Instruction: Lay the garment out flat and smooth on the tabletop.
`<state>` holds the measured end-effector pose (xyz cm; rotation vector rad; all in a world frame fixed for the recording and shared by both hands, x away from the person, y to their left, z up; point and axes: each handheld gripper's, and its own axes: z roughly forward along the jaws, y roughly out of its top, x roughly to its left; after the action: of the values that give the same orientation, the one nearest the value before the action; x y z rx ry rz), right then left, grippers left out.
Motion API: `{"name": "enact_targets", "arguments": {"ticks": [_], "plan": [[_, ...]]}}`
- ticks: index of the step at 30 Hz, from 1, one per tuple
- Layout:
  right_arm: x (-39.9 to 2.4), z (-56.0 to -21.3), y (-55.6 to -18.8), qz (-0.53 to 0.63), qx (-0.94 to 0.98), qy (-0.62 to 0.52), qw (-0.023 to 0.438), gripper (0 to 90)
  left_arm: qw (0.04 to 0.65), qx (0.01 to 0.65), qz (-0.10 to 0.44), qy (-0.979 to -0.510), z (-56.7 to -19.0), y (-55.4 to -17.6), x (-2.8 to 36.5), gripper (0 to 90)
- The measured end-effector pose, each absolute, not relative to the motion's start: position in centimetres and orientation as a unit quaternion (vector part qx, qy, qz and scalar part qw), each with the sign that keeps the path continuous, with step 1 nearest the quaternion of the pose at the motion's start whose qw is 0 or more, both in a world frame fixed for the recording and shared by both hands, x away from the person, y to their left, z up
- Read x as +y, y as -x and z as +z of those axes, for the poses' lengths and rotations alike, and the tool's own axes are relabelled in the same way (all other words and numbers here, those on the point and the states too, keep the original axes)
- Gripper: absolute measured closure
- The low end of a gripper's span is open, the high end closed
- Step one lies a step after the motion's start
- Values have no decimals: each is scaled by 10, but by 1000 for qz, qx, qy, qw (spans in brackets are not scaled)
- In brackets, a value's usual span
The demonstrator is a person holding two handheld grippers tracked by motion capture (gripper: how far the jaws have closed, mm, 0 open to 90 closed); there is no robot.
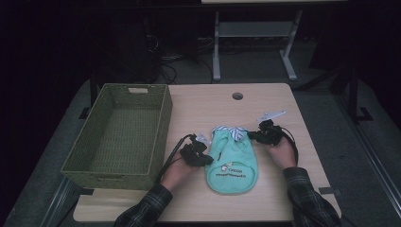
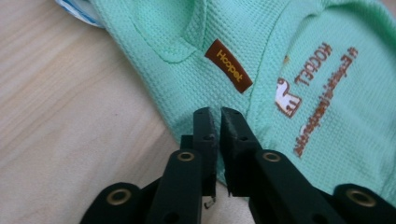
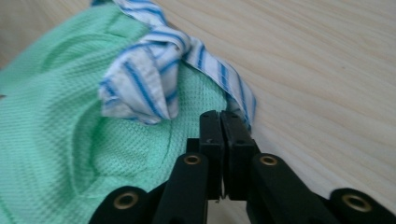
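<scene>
Looking down on a pale wooden table (image 1: 265, 104), with a green woven basket (image 1: 166, 118) standing along its left edge and a small round hole (image 1: 237, 96) sitting near its far edge. Finding nothing standing between the basket and the mint green shirt (image 1: 231, 165), the latter lying flat near the front edge, about the middle, its striped collar (image 1: 231, 132) pointing to the far edge. Keeping the left gripper (image 1: 208, 161) at the left hem of the shirt, jaws parted by a thin slit only, tips lying over the cloth beside a brown label (image 2: 229, 65). Keeping the right gripper (image 1: 250, 135) at the right hem close under the collar, jaws pressed together. Not being able to tell if cloth is caught between either pair. Reading the orange print (image 2: 317, 93) with difficulty, and losing both checked sleeves (image 1: 146, 208) at the bottom border.
</scene>
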<state>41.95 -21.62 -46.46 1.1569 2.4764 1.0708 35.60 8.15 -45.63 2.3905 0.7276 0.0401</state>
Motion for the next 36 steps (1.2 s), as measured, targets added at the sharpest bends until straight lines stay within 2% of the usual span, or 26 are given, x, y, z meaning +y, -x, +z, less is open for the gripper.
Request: {"name": "enact_targets", "arguments": {"ticks": [10, 16, 29, 36], "plan": [[-219, -452, -410, 390, 834, -378, 101, 736, 328, 275, 27, -904, -444, -358, 86, 675], [-222, -446, -410, 394, 830, -382, 98, 707, 327, 275, 38, -903, -435, -371, 86, 591], [-221, -438, -418, 390, 834, -378, 101, 653, 322, 269, 66, -905, -429, -401, 80, 480], [-217, -437, -423, 390, 834, -376, 99, 644, 333, 265, 71, -902, -428, -418, 77, 490]]}}
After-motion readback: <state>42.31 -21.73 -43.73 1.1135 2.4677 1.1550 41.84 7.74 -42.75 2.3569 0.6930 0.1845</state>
